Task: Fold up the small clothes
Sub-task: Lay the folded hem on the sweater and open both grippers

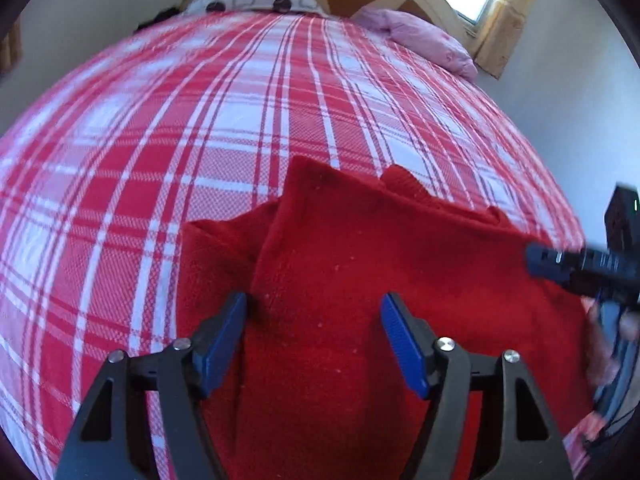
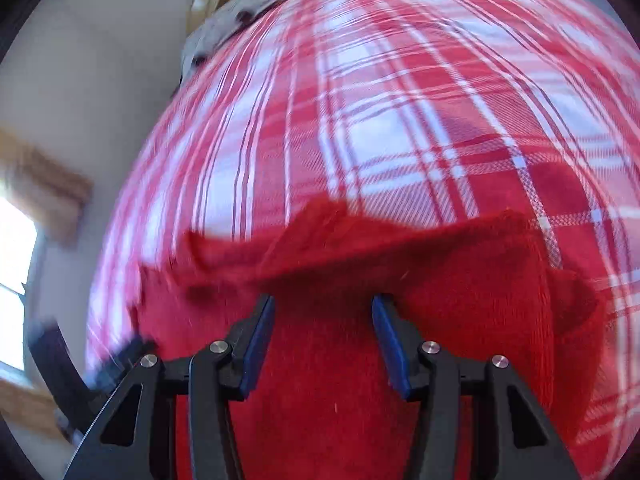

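Showing pink pillow (image 1: pixel 424 40): left view only.

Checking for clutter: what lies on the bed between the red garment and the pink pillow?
Only bare plaid bedspread separates the red garment from the pink pillow, in the left wrist view.
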Motion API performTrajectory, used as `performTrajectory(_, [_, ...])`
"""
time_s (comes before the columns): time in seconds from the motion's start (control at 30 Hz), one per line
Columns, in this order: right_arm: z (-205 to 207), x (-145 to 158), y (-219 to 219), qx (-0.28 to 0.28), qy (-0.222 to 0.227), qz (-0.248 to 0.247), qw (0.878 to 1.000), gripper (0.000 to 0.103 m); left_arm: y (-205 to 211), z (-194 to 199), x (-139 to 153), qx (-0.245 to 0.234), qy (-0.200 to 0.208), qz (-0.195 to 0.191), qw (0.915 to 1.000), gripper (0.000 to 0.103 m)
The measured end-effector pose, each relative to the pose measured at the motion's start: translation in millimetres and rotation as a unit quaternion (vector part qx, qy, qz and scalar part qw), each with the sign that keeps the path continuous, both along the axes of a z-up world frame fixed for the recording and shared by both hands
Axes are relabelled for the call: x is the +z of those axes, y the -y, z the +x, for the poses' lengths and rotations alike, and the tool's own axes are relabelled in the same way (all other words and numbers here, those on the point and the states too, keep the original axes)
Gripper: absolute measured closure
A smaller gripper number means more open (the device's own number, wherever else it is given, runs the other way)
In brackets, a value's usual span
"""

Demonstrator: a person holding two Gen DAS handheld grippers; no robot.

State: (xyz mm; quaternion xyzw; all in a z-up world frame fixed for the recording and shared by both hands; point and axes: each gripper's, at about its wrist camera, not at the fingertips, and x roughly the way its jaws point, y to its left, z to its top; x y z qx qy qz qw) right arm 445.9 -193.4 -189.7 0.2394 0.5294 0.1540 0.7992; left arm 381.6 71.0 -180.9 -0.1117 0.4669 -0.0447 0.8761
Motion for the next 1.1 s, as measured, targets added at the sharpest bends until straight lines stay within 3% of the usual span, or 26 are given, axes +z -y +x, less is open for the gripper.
performTrajectory(0.1, [-11.3,8.4,4.3,-0.008,0.005,-0.010,1.000,0.051,10.9,-10.8,-1.2,-0.013,0.019,0.041,0.9989,0.031])
performTrajectory(0.3, [-93.8,53.8,17.0,0.018,0.082,-0.077,0.994,0.051,9.2,-33.1,1.5,-0.013,0.025,0.034,0.9990,0.029])
performTrajectory(0.47, [-170.2,59.9,40.4,0.005,0.125,-0.139,0.982,0.051,8.1,-62.6,3.4,-0.003,0.030,0.028,0.9992,0.027])
performTrajectory(0.57, [-190.7,45.7,54.0,-0.011,0.105,-0.150,0.983,0.053,6.2,-78.1,1.0,0.008,0.033,0.033,0.9989,0.022])
performTrajectory(0.6, [-194.6,38.0,57.2,-0.007,0.094,-0.147,0.985,0.068,7.0,-81.5,-0.5,0.008,0.036,0.035,0.9987,0.022])
performTrajectory(0.7, [-197.0,19.8,58.1,-0.003,0.076,-0.146,0.986,0.078,10.3,-89.9,-1.7,0.010,0.043,0.047,0.9979,0.021])
performTrajectory(0.77, [-198.4,12.0,59.3,-0.009,0.069,-0.143,0.987,0.078,11.0,-91.4,-3.6,0.014,0.031,0.062,0.9975,0.014])
performTrajectory(0.83, [-201.1,12.5,56.6,-0.008,0.069,-0.153,0.986,0.079,6.5,-93.5,-8.0,0.022,0.017,0.051,0.9983,0.010])
performTrajectory(1.0, [-208.2,4.3,53.4,0.003,0.054,-0.164,0.985,0.079,1.2,-104.3,-10.6,0.021,0.021,0.039,0.9988,0.009])
performTrajectory(1.1, [-214.0,18.0,51.1,-0.009,0.066,-0.176,0.982,0.079,2.6,-108.3,-10.7,0.020,0.025,0.043,0.9985,0.006])
